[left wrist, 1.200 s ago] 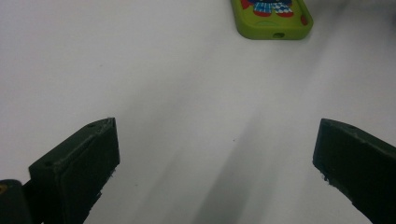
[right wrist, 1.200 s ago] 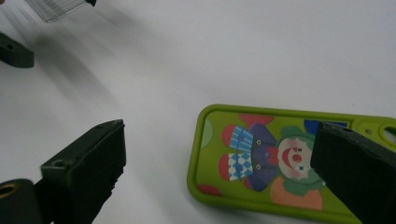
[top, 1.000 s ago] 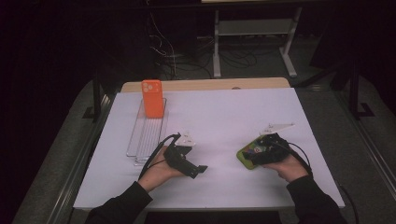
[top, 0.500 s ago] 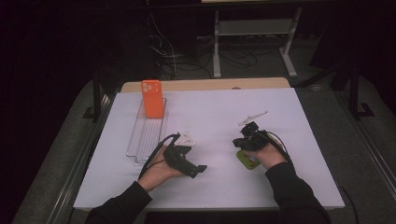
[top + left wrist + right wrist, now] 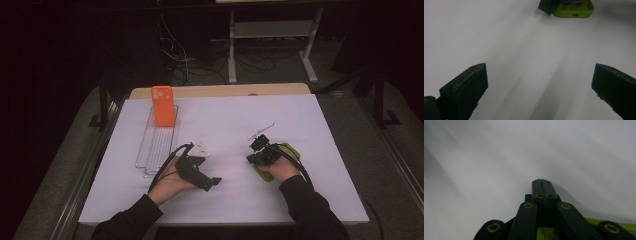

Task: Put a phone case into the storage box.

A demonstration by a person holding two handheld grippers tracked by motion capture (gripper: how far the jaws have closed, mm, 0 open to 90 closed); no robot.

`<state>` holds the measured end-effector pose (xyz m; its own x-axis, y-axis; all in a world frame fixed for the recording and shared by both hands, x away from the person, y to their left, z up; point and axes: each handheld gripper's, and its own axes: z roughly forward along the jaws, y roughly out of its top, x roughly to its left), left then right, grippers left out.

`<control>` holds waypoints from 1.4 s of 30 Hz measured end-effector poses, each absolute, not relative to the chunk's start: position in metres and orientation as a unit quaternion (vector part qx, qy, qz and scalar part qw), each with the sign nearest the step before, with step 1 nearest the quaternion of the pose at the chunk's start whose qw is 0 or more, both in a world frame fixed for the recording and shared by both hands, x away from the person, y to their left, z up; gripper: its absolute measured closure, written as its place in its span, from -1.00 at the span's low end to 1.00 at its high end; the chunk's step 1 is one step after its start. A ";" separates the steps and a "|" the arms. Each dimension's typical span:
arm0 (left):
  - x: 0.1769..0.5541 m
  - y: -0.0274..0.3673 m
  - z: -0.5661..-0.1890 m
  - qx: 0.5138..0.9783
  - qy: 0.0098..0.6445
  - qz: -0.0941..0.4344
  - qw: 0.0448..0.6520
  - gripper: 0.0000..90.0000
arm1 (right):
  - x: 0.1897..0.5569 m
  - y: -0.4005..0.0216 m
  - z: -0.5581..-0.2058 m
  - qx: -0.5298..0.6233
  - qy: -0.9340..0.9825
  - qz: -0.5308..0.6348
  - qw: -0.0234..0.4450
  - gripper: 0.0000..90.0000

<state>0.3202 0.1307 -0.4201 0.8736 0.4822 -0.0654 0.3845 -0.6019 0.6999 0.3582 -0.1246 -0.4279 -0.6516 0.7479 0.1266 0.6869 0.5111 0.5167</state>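
Orange phone [image 5: 163, 105]: stands upright at the far end of the clear rack [image 5: 156, 145], left part of the white table [image 5: 225, 125]. Untouched; well apart from both grippers.

Left gripper [image 5: 200, 150]: just right of the rack's near end, resting on the table in the person's left hand [image 5: 172, 182]. Jaws stand wide apart with nothing between them; in its own view only bare table lies between the two black pads [image 5: 470, 86].

Right gripper [image 5: 260, 137]: well right of the rack, held low over the green toy [image 5: 280, 160]. Its jaws have just been closing and now meet flush; nothing is pinched between the fingertips [image 5: 541, 185].

Green toy: lies flat on the table under the right gripper's body, not gripped.

Progress, as judged: early. No item is held or lifted; any pick-up of the toy remains to be done.

Obscured: most of the toy's top is covered by the right hand and gripper; its printed face is cut off in the left gripper view [image 5: 573, 8]. Room beyond the table is too dark to read.
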 end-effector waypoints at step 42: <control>0.320 0.127 -0.422 0.890 0.245 0.060 0.380 -1.00 | 0.309 -0.229 -0.420 0.458 0.840 0.278 0.083 0.87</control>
<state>0.3198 0.1272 -0.4216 0.8723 0.4825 -0.0790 0.3906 -0.5904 0.7064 0.3087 -0.2287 -0.4198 -0.5662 0.8162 0.1151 0.7241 0.4257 0.5426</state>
